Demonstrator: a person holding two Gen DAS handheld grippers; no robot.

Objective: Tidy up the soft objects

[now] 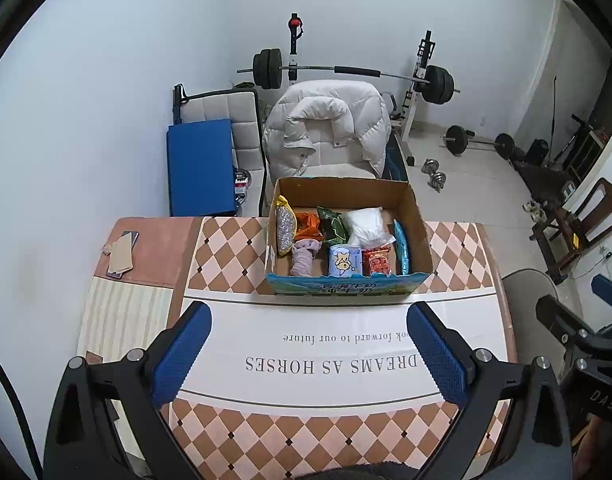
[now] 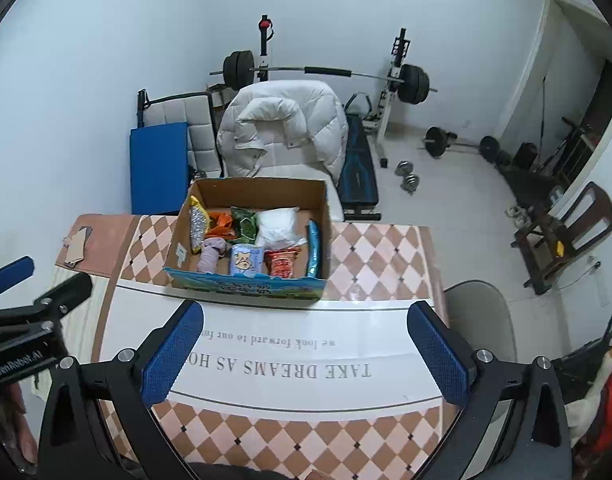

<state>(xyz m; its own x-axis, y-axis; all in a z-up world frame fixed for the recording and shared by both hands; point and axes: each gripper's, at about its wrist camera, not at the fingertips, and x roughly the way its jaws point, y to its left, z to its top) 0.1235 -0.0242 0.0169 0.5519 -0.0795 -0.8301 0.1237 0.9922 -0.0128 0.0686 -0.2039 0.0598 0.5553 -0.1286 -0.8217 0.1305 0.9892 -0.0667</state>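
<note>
A cardboard box [image 1: 420, 236] stands on the far half of the table and also shows in the right wrist view [image 2: 324, 216]. Inside lie several soft items: a white bag [image 1: 366, 222], a green pouch [image 1: 333, 227], an orange item [image 1: 308, 224], a purple cloth [image 1: 304, 258], a blue tissue pack [image 1: 345, 265], a red packet [image 1: 378, 262] and a silver-yellow pouch [image 1: 286, 229]. My left gripper [image 1: 308, 354] is open and empty, above the table in front of the box. My right gripper [image 2: 306, 350] is open and empty, also in front of the box.
The table [image 1: 234, 256] has a checkered cloth with printed text. A phone and card pieces [image 1: 120, 254] lie at its far left. A chair with a white jacket [image 1: 326, 128] stands behind the table. Weights and a barbell rack [image 1: 346, 74] fill the back.
</note>
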